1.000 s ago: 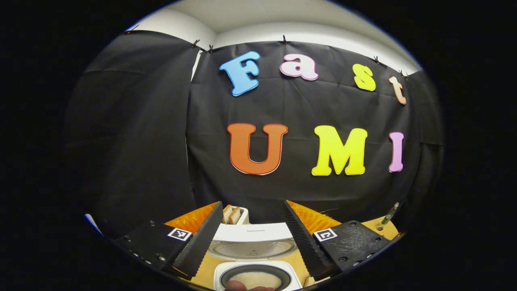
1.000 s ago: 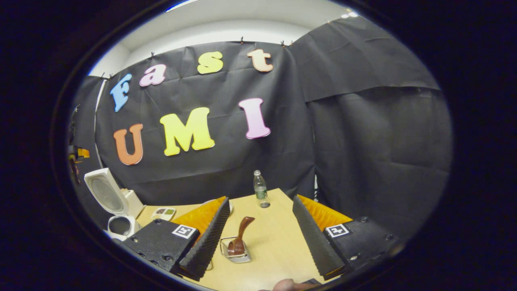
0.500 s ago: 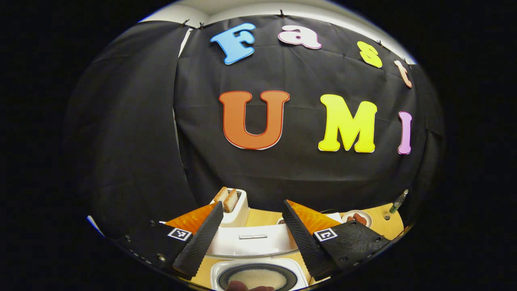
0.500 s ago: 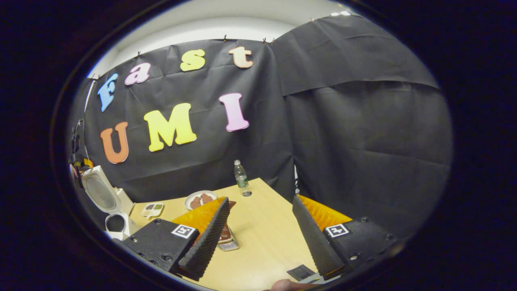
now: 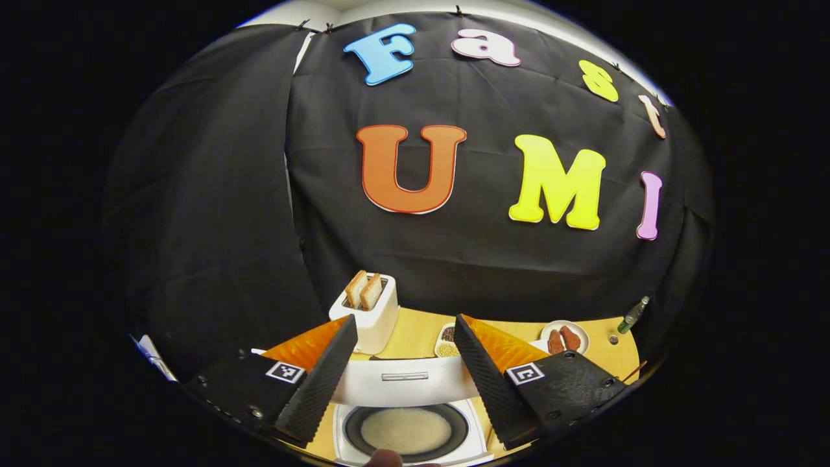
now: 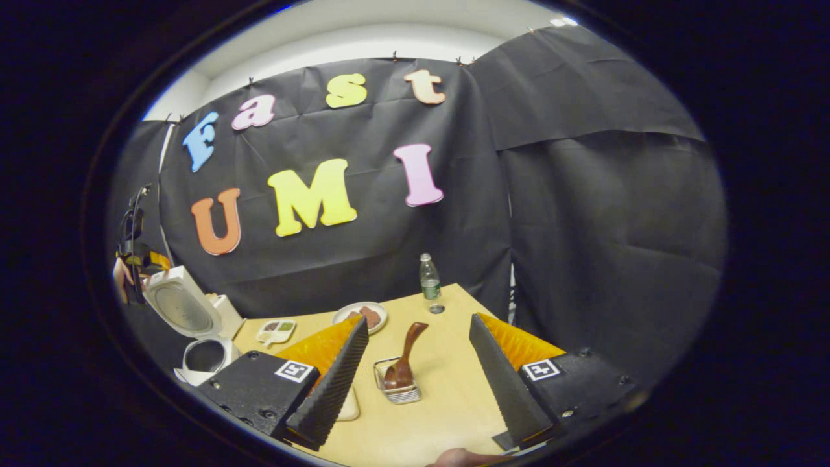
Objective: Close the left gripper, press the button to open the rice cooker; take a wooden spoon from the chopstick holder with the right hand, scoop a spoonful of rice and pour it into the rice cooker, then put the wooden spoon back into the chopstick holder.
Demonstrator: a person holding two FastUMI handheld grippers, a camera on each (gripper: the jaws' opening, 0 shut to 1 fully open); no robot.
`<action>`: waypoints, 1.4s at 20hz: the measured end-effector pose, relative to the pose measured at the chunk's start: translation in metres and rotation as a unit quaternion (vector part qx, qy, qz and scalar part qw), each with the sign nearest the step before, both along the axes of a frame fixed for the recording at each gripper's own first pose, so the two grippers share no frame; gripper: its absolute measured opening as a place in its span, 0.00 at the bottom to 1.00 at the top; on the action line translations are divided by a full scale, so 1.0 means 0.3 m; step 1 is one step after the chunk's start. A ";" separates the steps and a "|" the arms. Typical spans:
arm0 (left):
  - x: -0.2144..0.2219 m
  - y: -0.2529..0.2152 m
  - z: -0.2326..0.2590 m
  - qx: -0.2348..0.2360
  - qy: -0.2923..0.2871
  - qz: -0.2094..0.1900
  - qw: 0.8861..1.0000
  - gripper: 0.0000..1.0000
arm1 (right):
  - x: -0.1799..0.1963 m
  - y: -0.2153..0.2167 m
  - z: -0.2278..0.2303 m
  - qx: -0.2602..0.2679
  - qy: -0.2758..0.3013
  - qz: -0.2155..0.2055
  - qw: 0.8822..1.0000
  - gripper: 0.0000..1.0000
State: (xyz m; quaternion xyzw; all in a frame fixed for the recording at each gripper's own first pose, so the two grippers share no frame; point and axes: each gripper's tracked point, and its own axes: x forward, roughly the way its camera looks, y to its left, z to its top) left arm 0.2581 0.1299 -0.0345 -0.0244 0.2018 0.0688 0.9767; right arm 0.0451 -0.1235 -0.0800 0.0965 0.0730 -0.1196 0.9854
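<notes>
In the left gripper view, the left tool (image 5: 405, 373) hung with fingers spread apart above the white rice cooker (image 5: 410, 431), its lid up, pale rice inside. In the right gripper view, the right tool (image 6: 418, 379) gaped empty over the wooden bench (image 6: 447, 389); the brown wooden spoon (image 6: 406, 357) stood in the wire chopstick holder (image 6: 398, 388).

Readable markings: none in words or numbers. Each finger mount of the left hand-held gripper (image 5: 402, 379) carries a small square black-and-white coded tag (image 5: 285, 372), a pattern and not legible text; the right hand-held gripper (image 6: 415, 376) bears the same kind of tag (image 6: 542, 370) on both of its mounts. The bottle (image 6: 428, 280) at the far edge of the table (image 6: 447, 395) has a label band, too small to read. The rice cooker (image 5: 408, 428) shows no legible print.
</notes>
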 end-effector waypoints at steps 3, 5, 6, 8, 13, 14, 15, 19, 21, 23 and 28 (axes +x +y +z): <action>-0.164 -0.060 -0.088 -0.019 0.023 -0.007 1.000 0.97 | 0.028 0.102 -0.005 0.005 0.001 0.039 0.999 1.00; -0.267 -0.096 -0.174 -0.034 0.050 -0.008 0.998 0.96 | 0.024 0.170 -0.014 0.003 0.004 0.060 0.998 1.00; -0.306 -0.111 -0.218 -0.035 0.060 -0.009 0.998 0.96 | 0.021 0.207 -0.019 0.001 0.005 0.069 0.998 1.00; -0.368 -0.123 -0.296 -0.030 0.069 -0.009 0.997 0.96 | 0.001 0.272 -0.038 -0.002 0.009 0.087 0.996 0.99; -0.443 -0.139 -0.435 -0.041 0.086 -0.004 0.995 0.97 | -0.041 0.369 -0.091 0.000 0.037 0.109 0.993 1.00; -0.462 -0.141 -0.464 -0.045 0.095 -0.004 0.994 0.97 | -0.046 0.383 -0.084 -0.001 0.035 0.111 0.993 1.00; -0.475 -0.143 -0.491 -0.051 0.103 -0.004 0.993 0.96 | -0.049 0.396 -0.078 -0.004 0.035 0.113 0.993 1.00; -0.524 -0.148 -0.561 -0.058 0.124 -0.013 0.990 0.95 | -0.052 0.453 -0.076 -0.009 0.035 0.122 0.992 1.00; -0.525 -0.142 -0.592 -0.048 0.131 -0.024 0.990 0.95 | -0.049 0.495 -0.082 -0.004 0.036 0.129 0.991 1.00; -0.524 -0.117 -0.610 -0.025 0.135 -0.030 0.990 0.95 | -0.041 0.554 -0.089 0.000 0.036 0.140 0.989 1.00; -0.531 -0.118 -0.627 -0.036 0.134 -0.017 0.990 0.96 | -0.062 0.655 -0.097 0.001 0.041 0.162 0.986 1.00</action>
